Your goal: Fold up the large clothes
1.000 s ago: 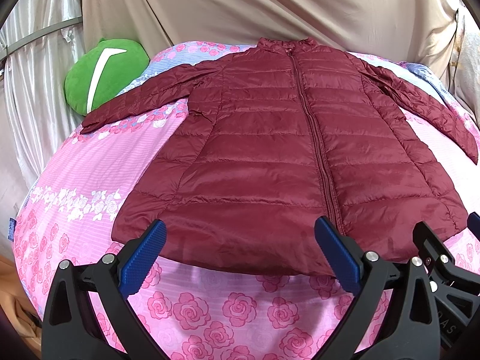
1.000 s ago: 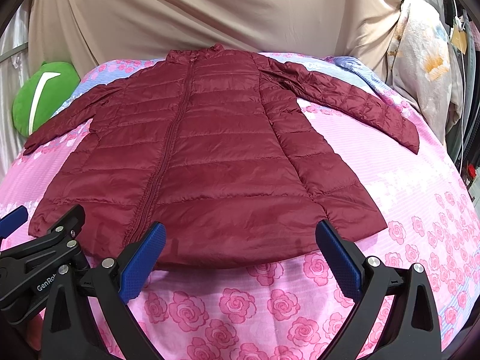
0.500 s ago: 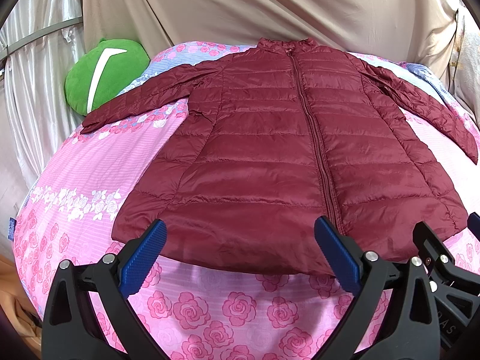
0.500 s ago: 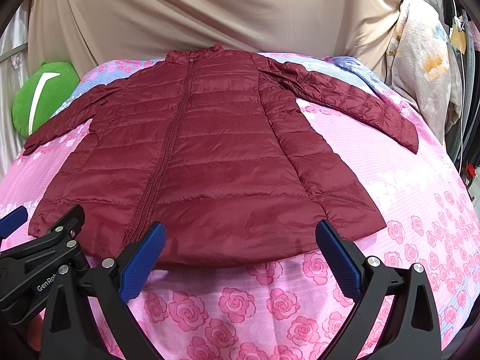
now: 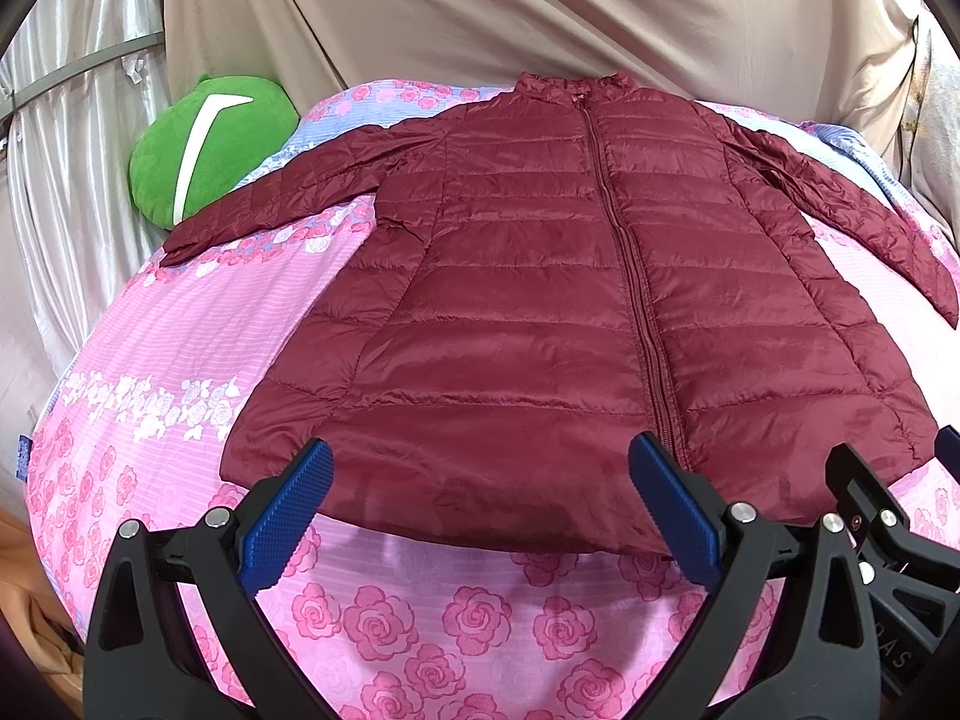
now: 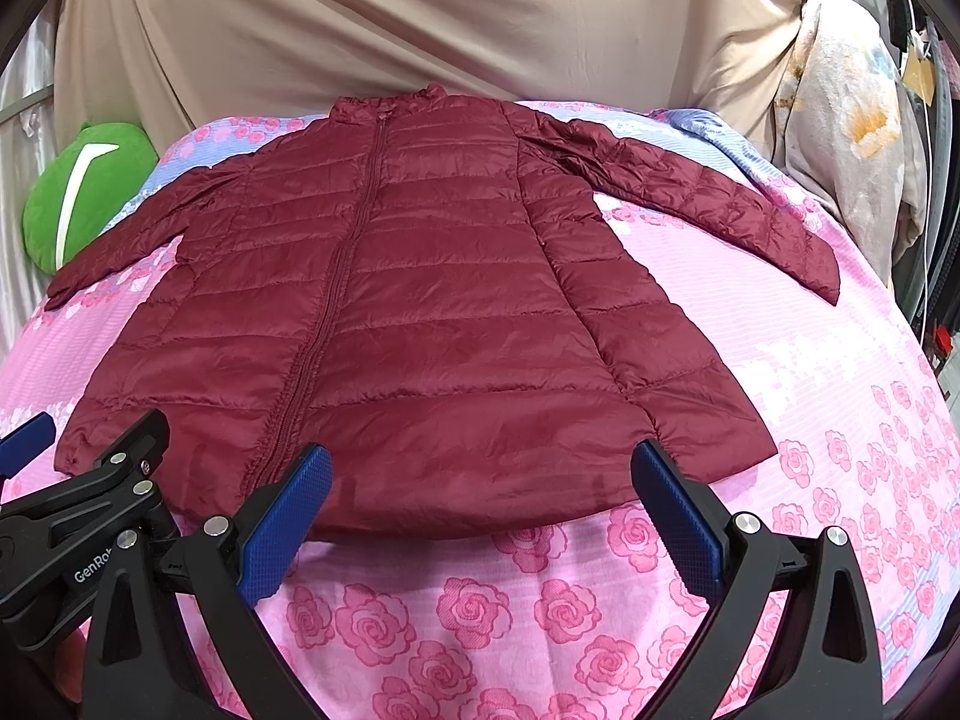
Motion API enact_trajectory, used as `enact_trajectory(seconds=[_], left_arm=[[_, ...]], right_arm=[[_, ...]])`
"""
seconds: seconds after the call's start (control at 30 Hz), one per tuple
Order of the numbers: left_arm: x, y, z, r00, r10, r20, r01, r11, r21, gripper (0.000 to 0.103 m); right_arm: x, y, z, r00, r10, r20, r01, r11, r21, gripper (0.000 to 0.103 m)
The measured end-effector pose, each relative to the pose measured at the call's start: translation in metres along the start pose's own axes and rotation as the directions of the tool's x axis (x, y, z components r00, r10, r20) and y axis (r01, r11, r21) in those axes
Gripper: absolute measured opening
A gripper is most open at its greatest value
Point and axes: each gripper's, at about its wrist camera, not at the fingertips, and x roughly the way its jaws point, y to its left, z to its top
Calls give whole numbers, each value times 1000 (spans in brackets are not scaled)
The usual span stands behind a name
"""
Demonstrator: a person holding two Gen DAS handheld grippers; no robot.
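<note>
A dark red quilted jacket (image 5: 540, 312) lies flat and zipped on a pink rose-print bed sheet (image 5: 420, 618), collar at the far side, both sleeves spread out; it also shows in the right wrist view (image 6: 432, 312). My left gripper (image 5: 480, 480) is open and empty, hovering just before the jacket's near hem. My right gripper (image 6: 480, 480) is open and empty, also just before the hem, to the right of the left one. The sheet shows in the right wrist view too (image 6: 510, 618).
A green plush cushion (image 5: 204, 150) sits at the bed's far left, near the left sleeve (image 5: 270, 204). A beige cloth (image 5: 480, 6) hangs behind the bed. Hanging fabric (image 6: 840, 120) and dark clutter stand at the right bed edge.
</note>
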Motion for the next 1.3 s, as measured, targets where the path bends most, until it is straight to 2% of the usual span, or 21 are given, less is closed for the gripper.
enact_trajectory(seconds=[0.73,0.93,1.03,1.17,1.3], left_arm=[[20,-3,-1,1000,-1,-18,1,1000,1,95],[28,-4,9,999,-29,-28,29,1000,-3,97],[30,-4,18,1000,-25,-11,25,1000,-6,97],[39,-4,32,1000,-30,-5,30,1000,-2,98],[53,2,48,997,-69,-20,69,998,-4,98]], right_arm=[[14,3,0,1000,1,-18,-1,1000,-7,98],[25,-3,8,999,36,-29,-36,999,-16,98],[34,-31,23,998,49,-32,-48,998,36,98],[51,-83,44,1000,1,-30,3,993,120,98],[72,-173,66,997,-81,-17,83,967,243,98]])
